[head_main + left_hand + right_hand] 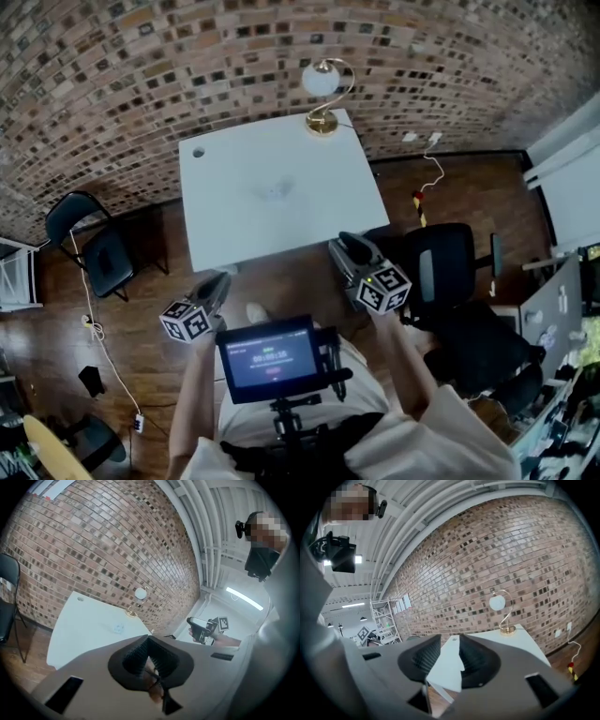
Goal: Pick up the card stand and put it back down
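The left gripper (147, 644) has its two jaws shut. The tips touch, and there is nothing between them. The right gripper (451, 651) has its jaws about half open. There is a clear gap between them, and all you see in it is the white table (234, 225) far ahead. This gripper holds nothing too.

The card stand (275, 190) is a small, pale thing lying near the middle of the table. It is too faint to see its shape well. It is out in front of both pairs of jaws and well apart from them. In the left gripper view it is ahead of the jaw tips and a little to their left.

A lamp (323, 94) with a round white shade stands at the far edge of the table, past the card stand. Behind it is a brick wall (141, 66).
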`<state>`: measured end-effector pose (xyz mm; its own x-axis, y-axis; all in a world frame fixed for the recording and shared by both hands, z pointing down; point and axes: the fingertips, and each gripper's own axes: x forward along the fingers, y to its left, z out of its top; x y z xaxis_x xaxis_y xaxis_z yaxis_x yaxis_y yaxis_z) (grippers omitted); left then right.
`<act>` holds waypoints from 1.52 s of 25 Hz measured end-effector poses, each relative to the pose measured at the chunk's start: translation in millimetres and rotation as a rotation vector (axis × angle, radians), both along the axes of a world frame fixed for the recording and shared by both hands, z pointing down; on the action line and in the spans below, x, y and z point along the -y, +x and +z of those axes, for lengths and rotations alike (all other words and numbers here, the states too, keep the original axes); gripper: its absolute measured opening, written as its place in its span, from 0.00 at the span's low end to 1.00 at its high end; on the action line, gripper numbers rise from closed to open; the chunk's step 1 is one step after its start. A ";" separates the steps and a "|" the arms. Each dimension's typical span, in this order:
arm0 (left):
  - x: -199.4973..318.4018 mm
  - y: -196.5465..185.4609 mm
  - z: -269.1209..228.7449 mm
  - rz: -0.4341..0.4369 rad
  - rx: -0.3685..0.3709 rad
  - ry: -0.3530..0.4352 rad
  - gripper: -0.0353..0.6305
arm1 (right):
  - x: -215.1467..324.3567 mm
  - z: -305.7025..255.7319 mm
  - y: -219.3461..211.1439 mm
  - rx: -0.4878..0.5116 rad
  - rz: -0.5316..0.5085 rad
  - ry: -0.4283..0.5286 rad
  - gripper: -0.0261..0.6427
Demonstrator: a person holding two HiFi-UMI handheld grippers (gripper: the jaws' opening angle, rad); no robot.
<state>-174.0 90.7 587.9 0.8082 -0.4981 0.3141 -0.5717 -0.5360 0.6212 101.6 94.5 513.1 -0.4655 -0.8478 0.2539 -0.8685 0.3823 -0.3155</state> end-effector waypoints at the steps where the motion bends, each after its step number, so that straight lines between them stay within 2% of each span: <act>1: -7.6 10.1 -0.5 0.006 0.002 -0.004 0.05 | -12.8 2.5 8.2 0.001 0.003 -0.006 0.24; 6: -53.7 56.6 -8.4 0.035 0.021 -0.006 0.05 | -69.5 16.0 38.6 -0.014 -0.013 -0.022 0.24; 10: -97.3 75.9 -9.3 0.029 0.038 -0.019 0.05 | -106.8 27.2 48.5 -0.009 -0.045 -0.037 0.24; 20: -188.0 72.4 14.3 -0.037 0.039 -0.088 0.05 | -167.0 29.9 56.5 0.000 -0.078 -0.034 0.24; 24: -196.4 75.7 5.6 -0.072 0.029 -0.062 0.05 | -181.4 38.7 66.2 -0.003 -0.083 -0.056 0.24; 28: -205.1 66.2 -9.1 -0.100 -0.025 -0.042 0.05 | -179.6 45.1 49.8 -0.012 -0.103 -0.068 0.24; 32: -206.7 49.3 -13.4 -0.084 -0.049 -0.035 0.05 | -166.7 17.7 22.4 -0.005 -0.098 -0.014 0.24; 38: -177.3 35.9 -13.7 -0.022 -0.062 -0.029 0.05 | -152.4 0.4 10.8 0.009 -0.010 0.018 0.24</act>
<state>-138.1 268.0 574.2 0.8156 -0.5071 0.2785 -0.5431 -0.5050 0.6708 112.4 246.9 513.5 -0.4763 -0.8475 0.2342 -0.8616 0.3967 -0.3165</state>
